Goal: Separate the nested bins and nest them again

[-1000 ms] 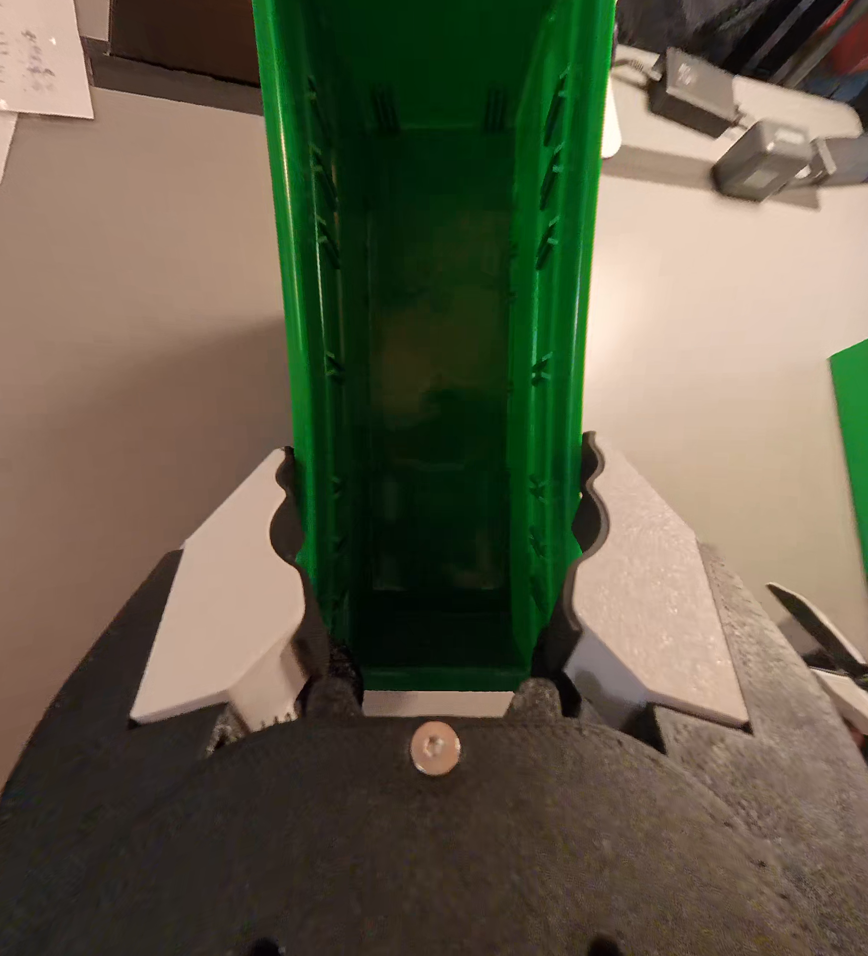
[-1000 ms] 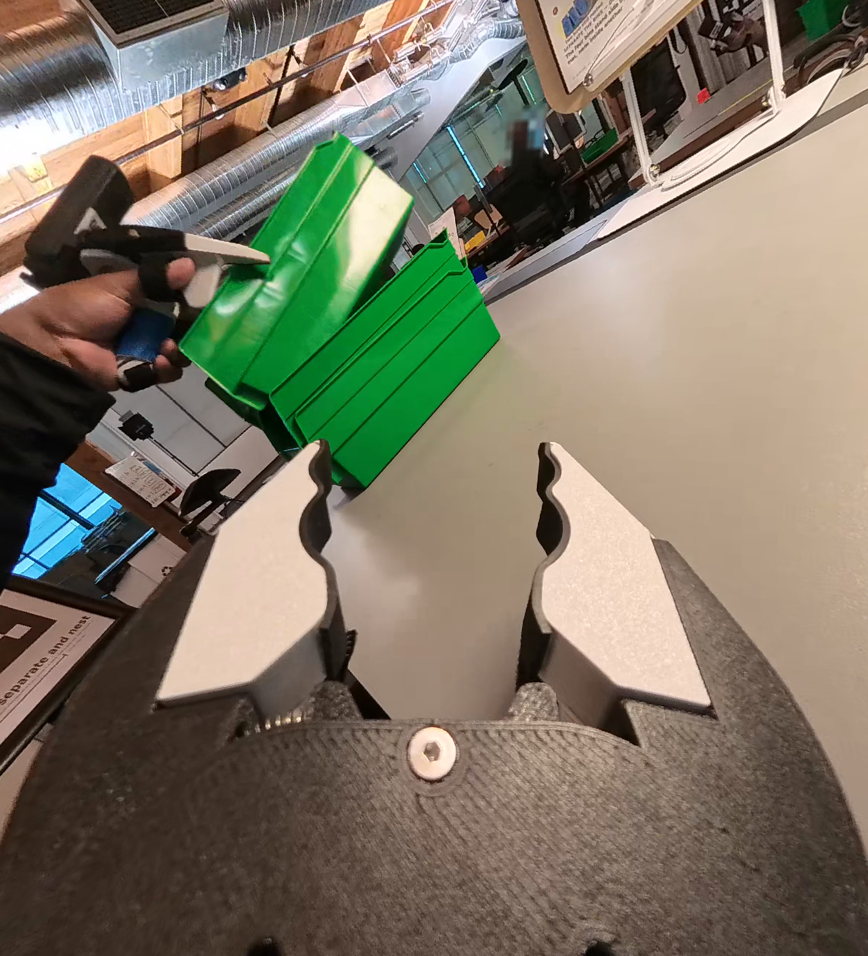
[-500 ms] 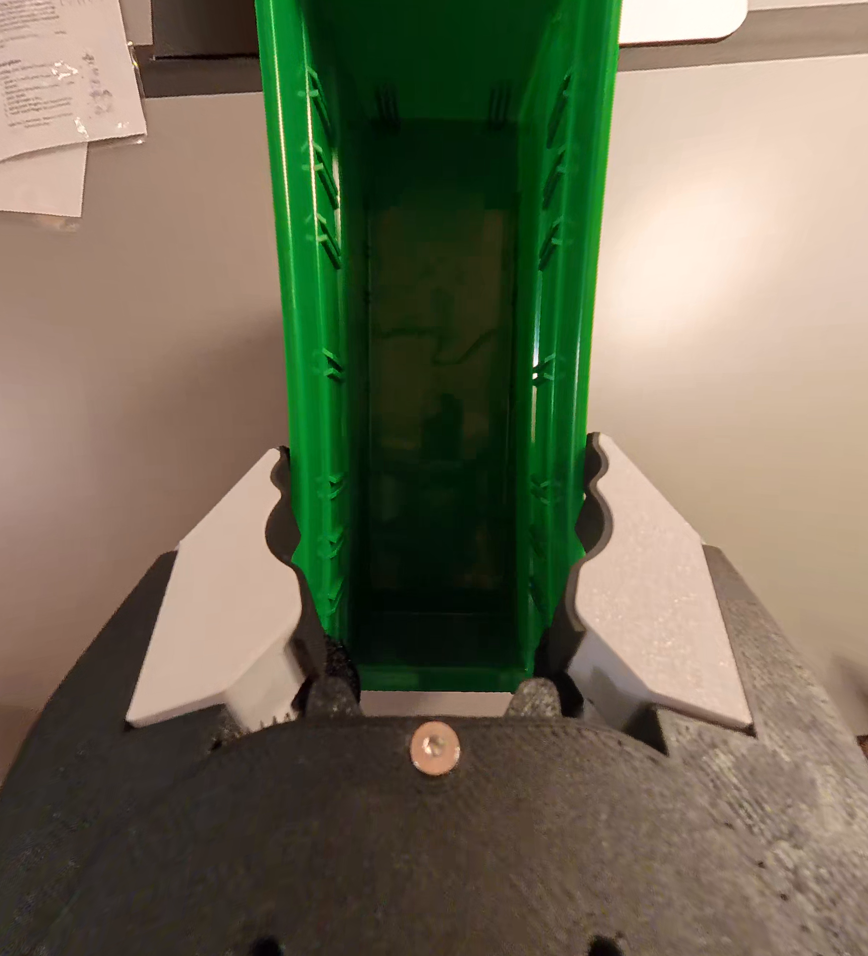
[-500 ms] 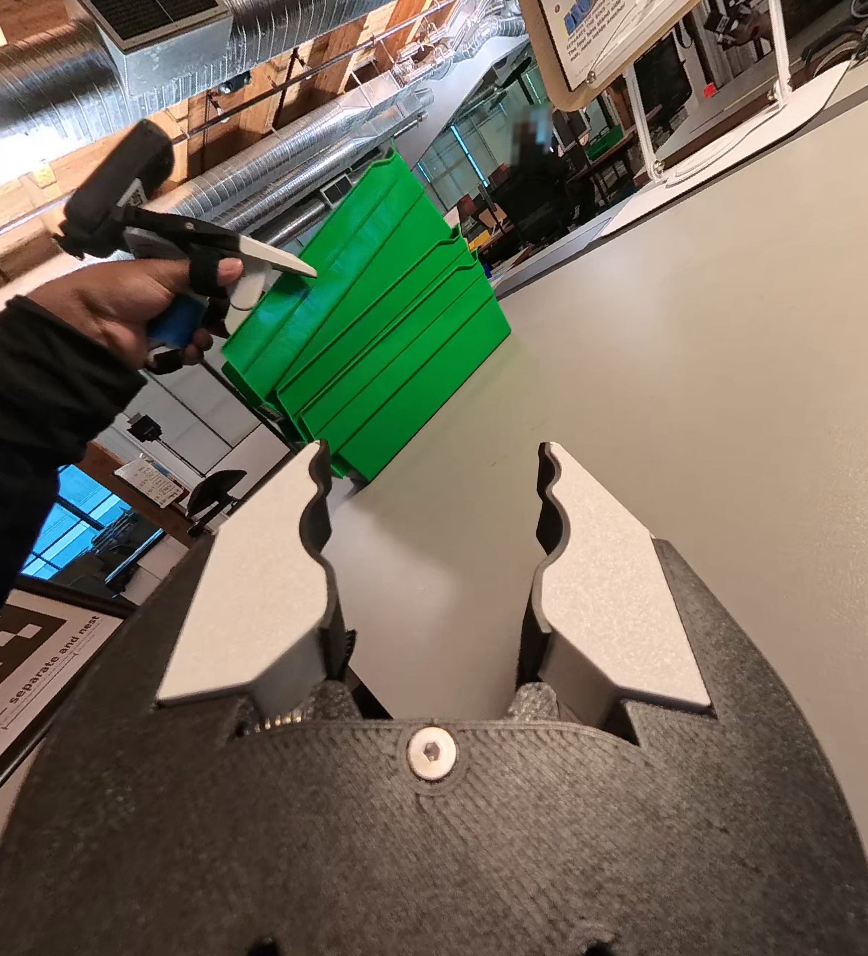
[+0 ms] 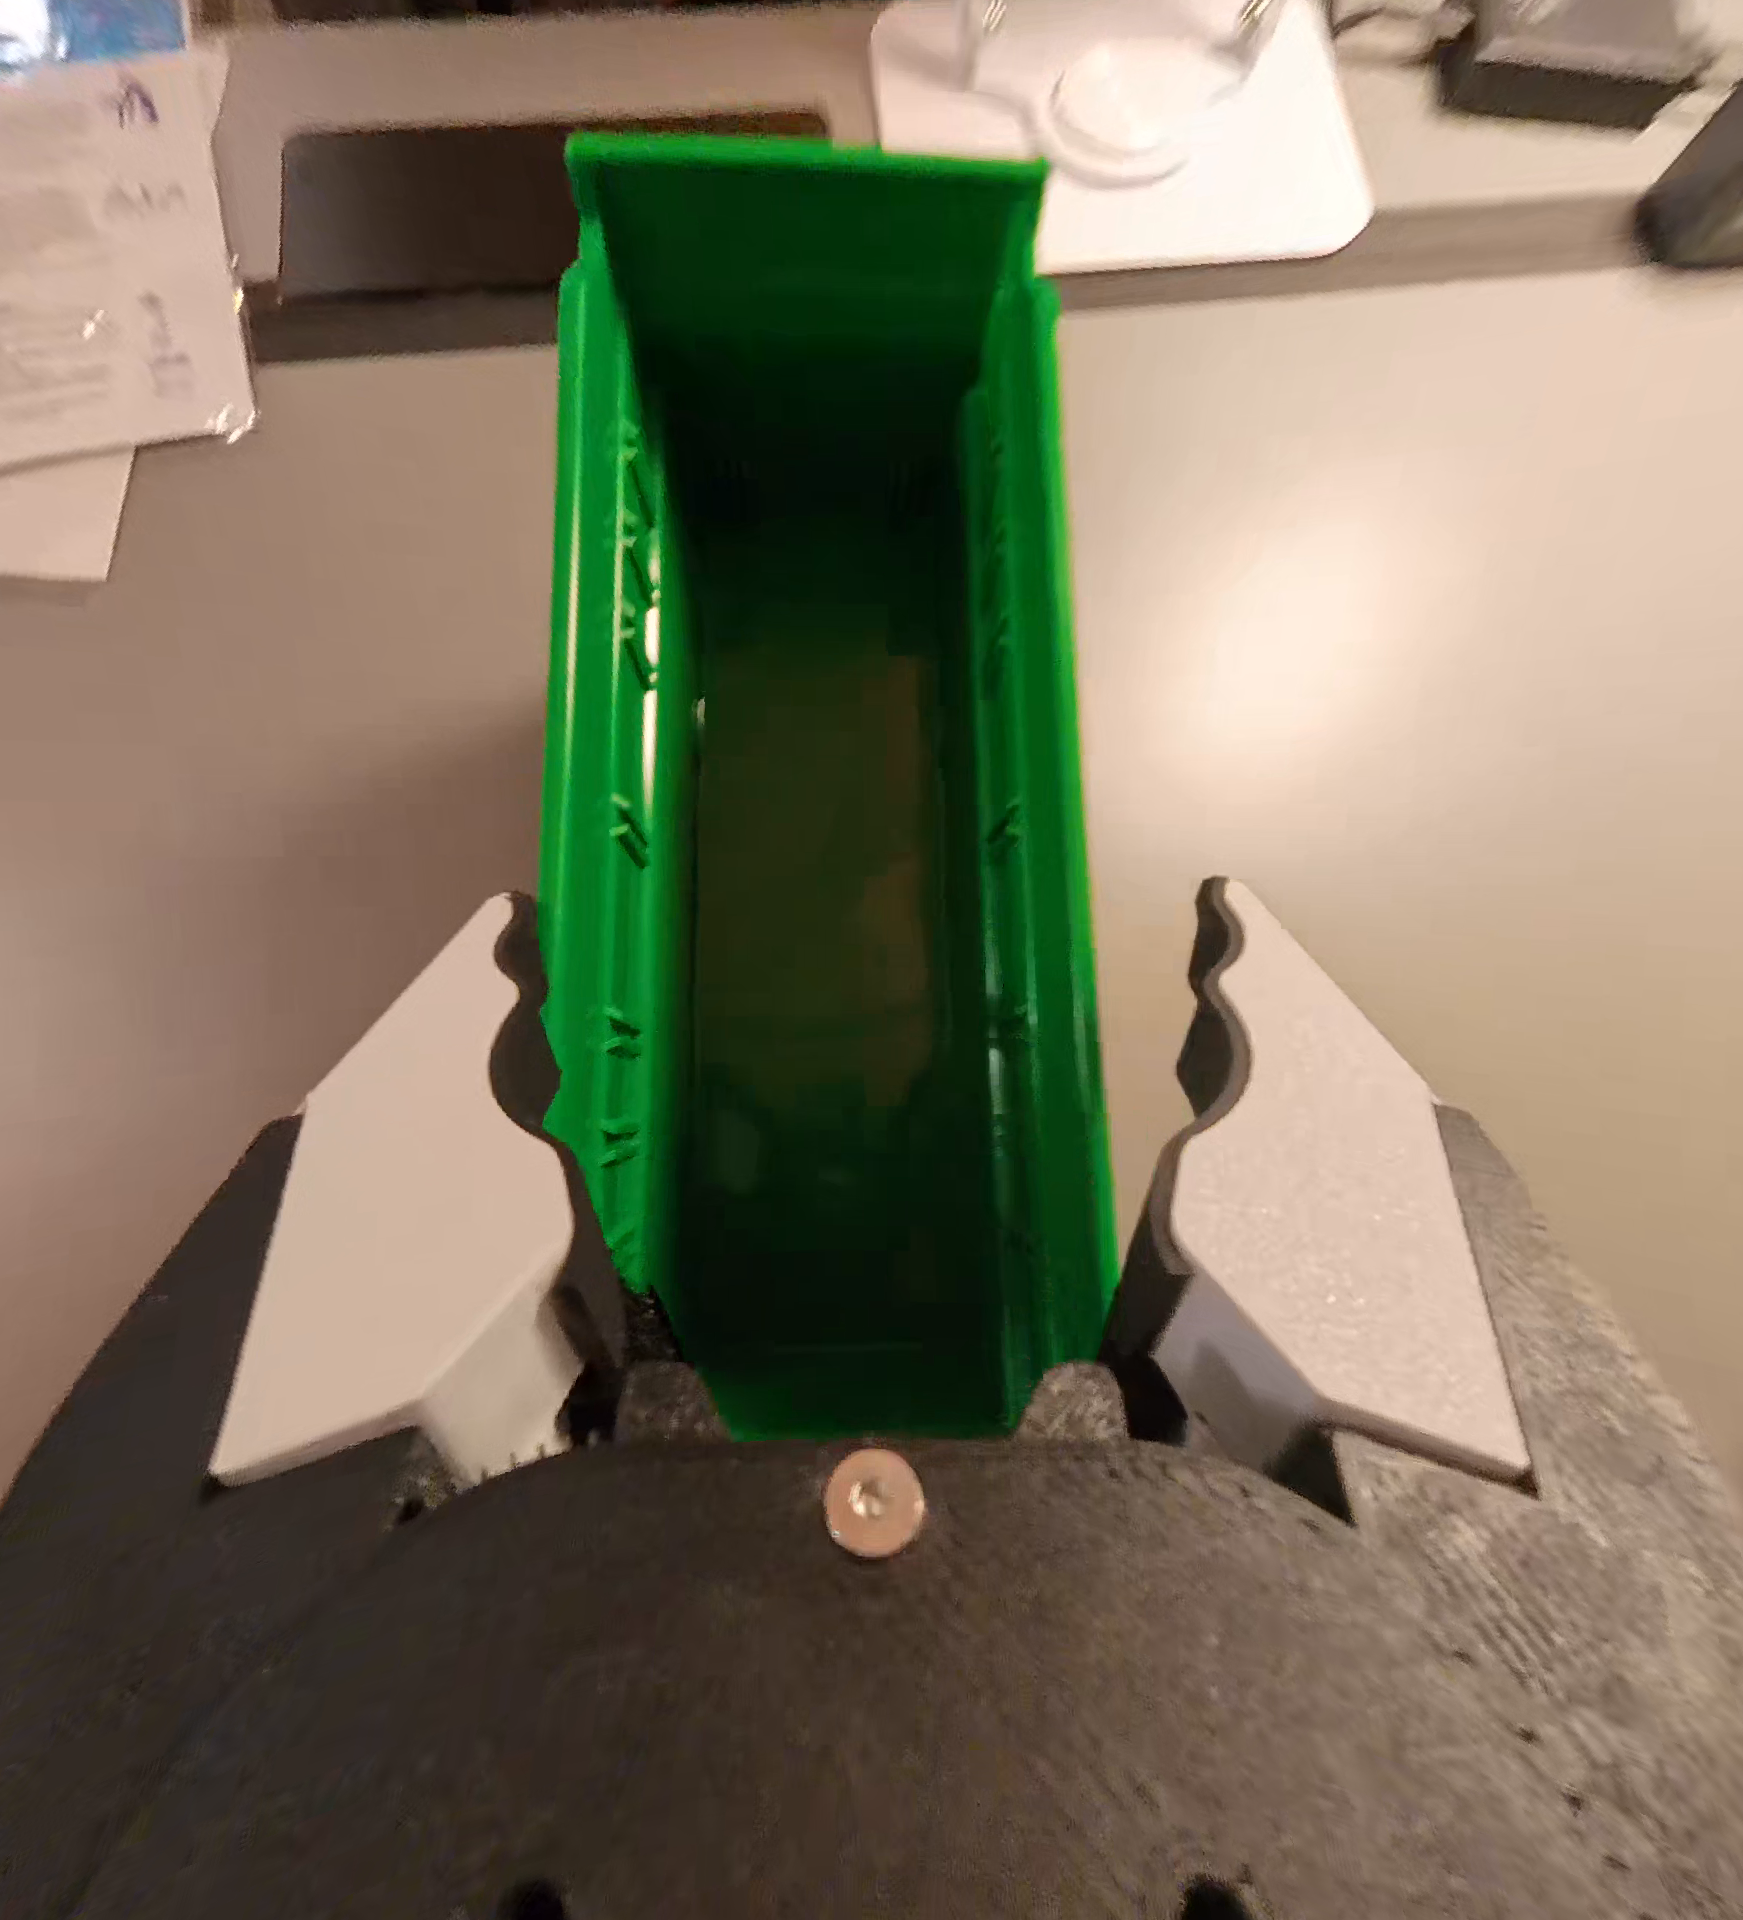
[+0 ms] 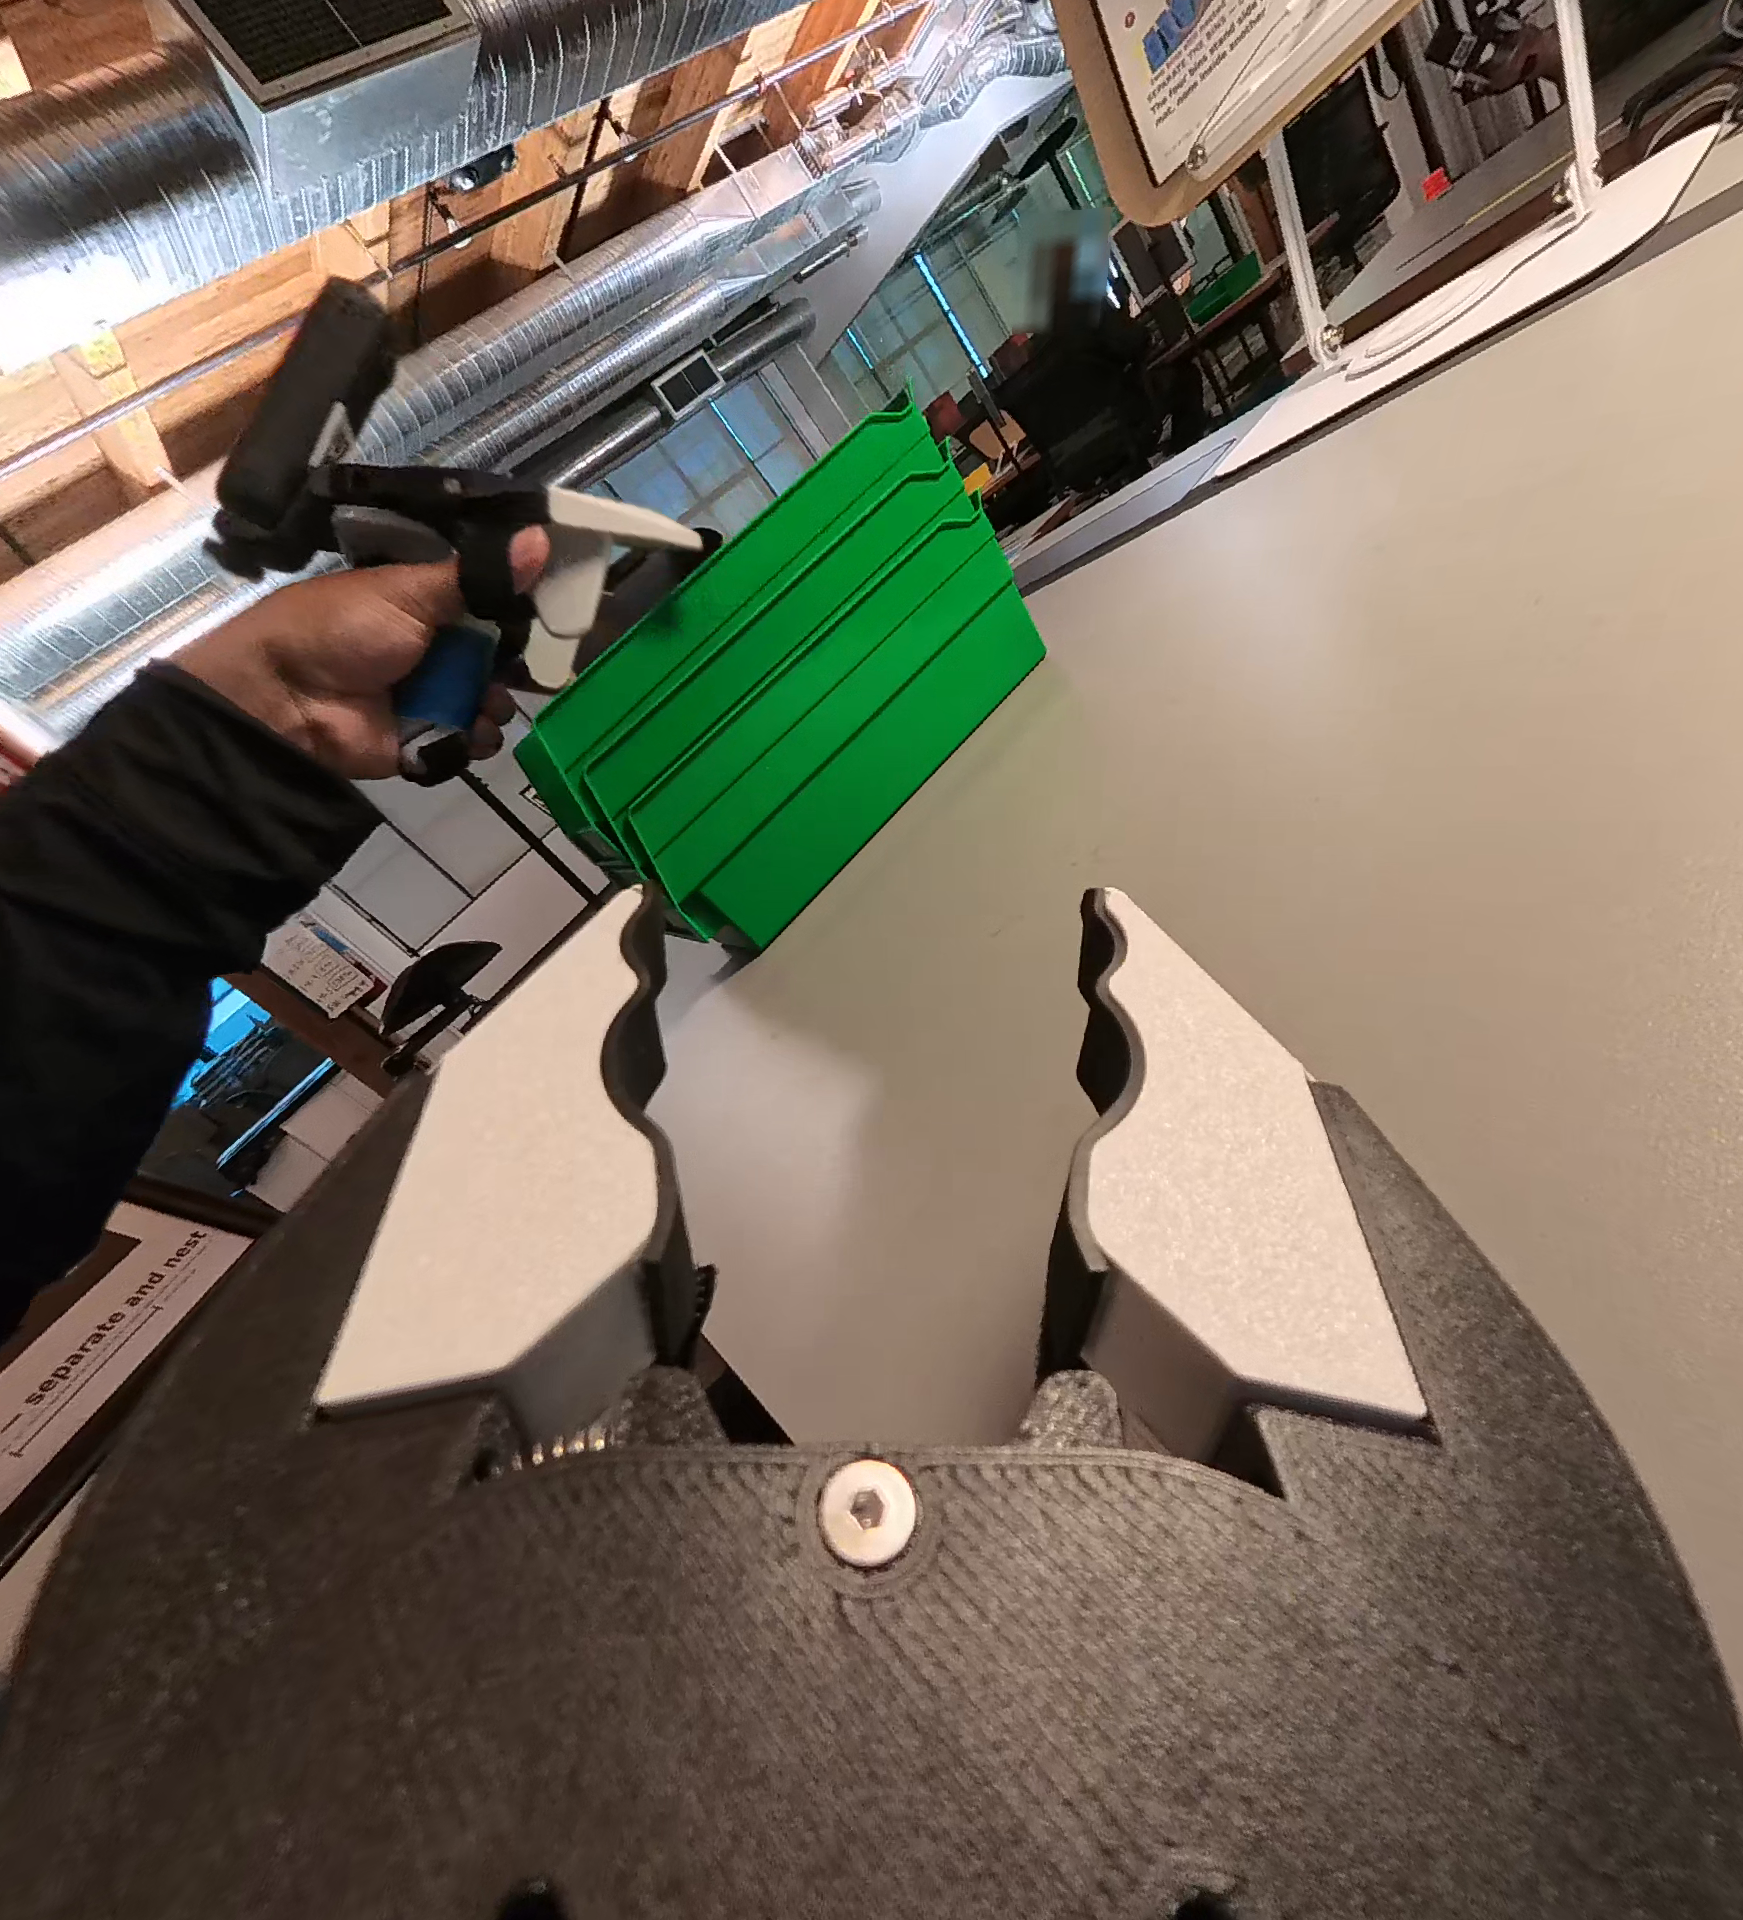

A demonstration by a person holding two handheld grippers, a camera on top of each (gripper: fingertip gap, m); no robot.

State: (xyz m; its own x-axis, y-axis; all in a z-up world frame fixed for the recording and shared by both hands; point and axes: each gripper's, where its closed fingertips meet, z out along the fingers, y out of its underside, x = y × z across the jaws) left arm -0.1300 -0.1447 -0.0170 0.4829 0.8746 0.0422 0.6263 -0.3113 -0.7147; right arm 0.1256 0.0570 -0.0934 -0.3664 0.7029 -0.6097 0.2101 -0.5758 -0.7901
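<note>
The green bin stands between the fingers of the released left claw, its right pad clear of the wall; it tops the nested stack on the surface; the right claw gapes bare, short of the stack.

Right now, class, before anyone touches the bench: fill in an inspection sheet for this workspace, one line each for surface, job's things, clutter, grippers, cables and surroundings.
Surface: grey table, bare around the bins.
Job's things: green bins, nested in one stack standing on the table; the top bin lies between the left gripper's fingers.
Clutter: papers at the far left; white stand base; dark devices at the far right.
Grippers: left gripper open, a clear gap at its right finger; right gripper open, nothing between its fingers.
Cables: nothing seen.
Surroundings: ceiling ducts, wooden beams, a sign board, a framed card.
</note>
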